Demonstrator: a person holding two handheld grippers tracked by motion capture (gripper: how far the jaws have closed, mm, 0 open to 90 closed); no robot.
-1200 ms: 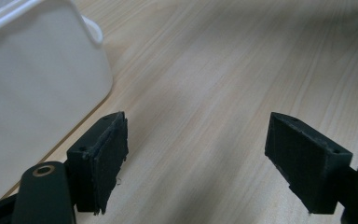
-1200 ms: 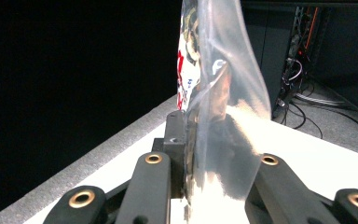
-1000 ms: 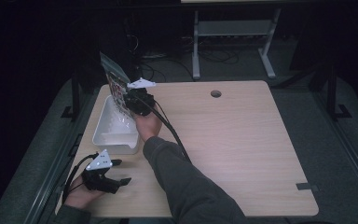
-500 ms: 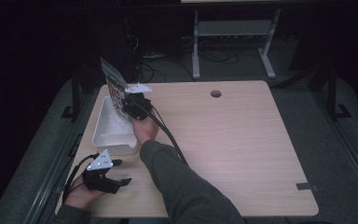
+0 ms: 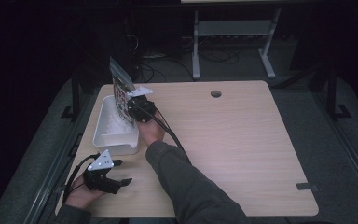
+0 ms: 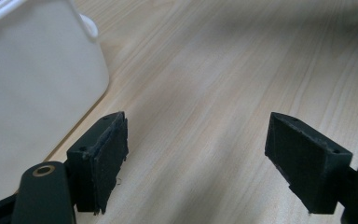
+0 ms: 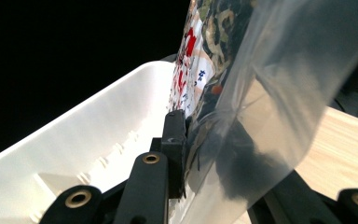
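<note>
Printed plastic packet [image 5: 120,89] upright over far end of white tub [image 5: 103,122], pinched between jaws of right gripper [image 5: 135,106]. Step likely: lowering packet into tub. Next move calls for tipping it flat inside walls, then release. Right forearm stretches across table [image 5: 242,140]. Left gripper [image 5: 121,172] rests near tub, jaws apart, empty.

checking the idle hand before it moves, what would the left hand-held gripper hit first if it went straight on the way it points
Probably nothing soon: the left hand-held gripper, jaws open, looks along bare table. The white bin sits off to one side of that line, though depth is hard to judge.
</note>
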